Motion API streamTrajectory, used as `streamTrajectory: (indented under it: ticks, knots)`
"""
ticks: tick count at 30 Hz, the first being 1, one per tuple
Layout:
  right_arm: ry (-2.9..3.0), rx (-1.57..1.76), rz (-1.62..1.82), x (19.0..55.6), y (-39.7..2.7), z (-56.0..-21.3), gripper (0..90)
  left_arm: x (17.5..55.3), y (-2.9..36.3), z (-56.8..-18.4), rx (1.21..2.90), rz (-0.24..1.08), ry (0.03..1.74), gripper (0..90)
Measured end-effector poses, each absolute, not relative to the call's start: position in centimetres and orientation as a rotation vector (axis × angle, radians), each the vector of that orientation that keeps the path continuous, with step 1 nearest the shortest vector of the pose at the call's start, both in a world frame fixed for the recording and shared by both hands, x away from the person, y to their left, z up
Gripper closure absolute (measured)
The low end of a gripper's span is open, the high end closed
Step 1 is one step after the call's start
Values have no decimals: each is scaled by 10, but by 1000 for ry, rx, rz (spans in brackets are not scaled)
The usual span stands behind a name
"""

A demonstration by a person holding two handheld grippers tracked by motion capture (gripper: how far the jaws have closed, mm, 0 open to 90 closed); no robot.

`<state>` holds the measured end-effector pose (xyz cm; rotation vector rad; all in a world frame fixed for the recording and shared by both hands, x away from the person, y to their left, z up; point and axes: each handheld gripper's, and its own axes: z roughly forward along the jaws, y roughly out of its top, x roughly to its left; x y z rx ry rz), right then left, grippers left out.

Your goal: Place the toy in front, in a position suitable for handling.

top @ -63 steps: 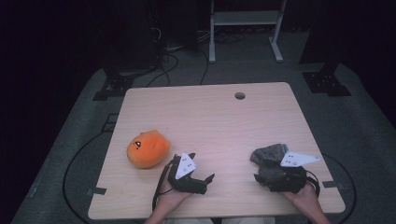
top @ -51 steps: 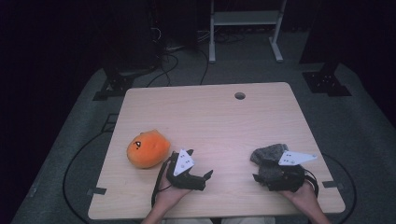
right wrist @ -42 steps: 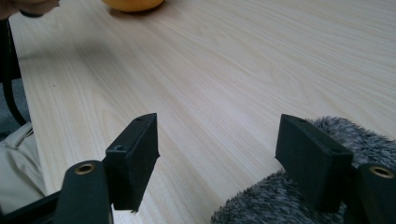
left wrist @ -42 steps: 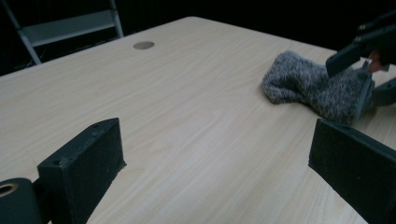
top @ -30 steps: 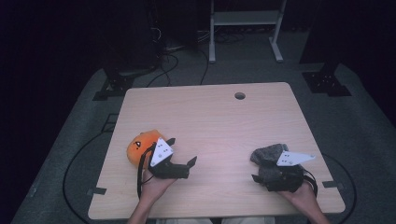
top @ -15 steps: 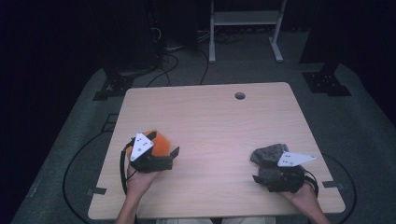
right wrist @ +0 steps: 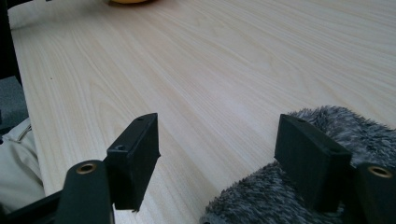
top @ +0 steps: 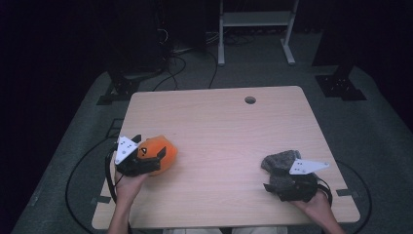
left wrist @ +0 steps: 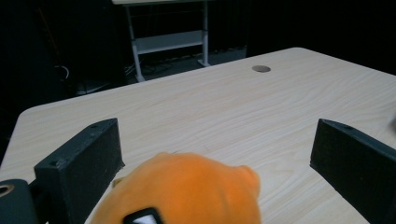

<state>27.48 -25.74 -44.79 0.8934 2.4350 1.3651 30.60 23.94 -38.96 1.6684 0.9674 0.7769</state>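
Now your left gripper (left wrist: 210, 158) has its jaws wide apart on either side of the round orange plush toy (left wrist: 187, 191), which lies near the left front edge of the pale wooden table (top: 219, 126), while your right gripper (right wrist: 219, 149) is also spread apart, its one jaw resting against the fuzzy grey plush toy (right wrist: 299, 186) at the right front of the table. Probably the orange toy is light and very soft, so it will squash under the pads; take hold across its thick middle and close gently but deeply, because a shallow pinch on the fabric could slip off.
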Motion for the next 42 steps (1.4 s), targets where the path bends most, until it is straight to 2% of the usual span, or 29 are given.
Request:
streamTrajectory:
  ticks: [11, 24, 33, 42]
  knots:
    - [2435, 883, 1363, 273, -257, -448, 293, 308, 270, -398, 1669, 772, 986, 16]
    - [2443, 880, 1360, 273, -256, -448, 294, 320, 276, -419, 1757, 695, 1031, 48]
    - [2449, 881, 1366, 273, -256, -448, 299, 329, 278, -432, 1763, 563, 1105, 73]
    - [2441, 881, 1373, 272, -256, -447, 302, 325, 277, -433, 1811, 578, 1071, 297]
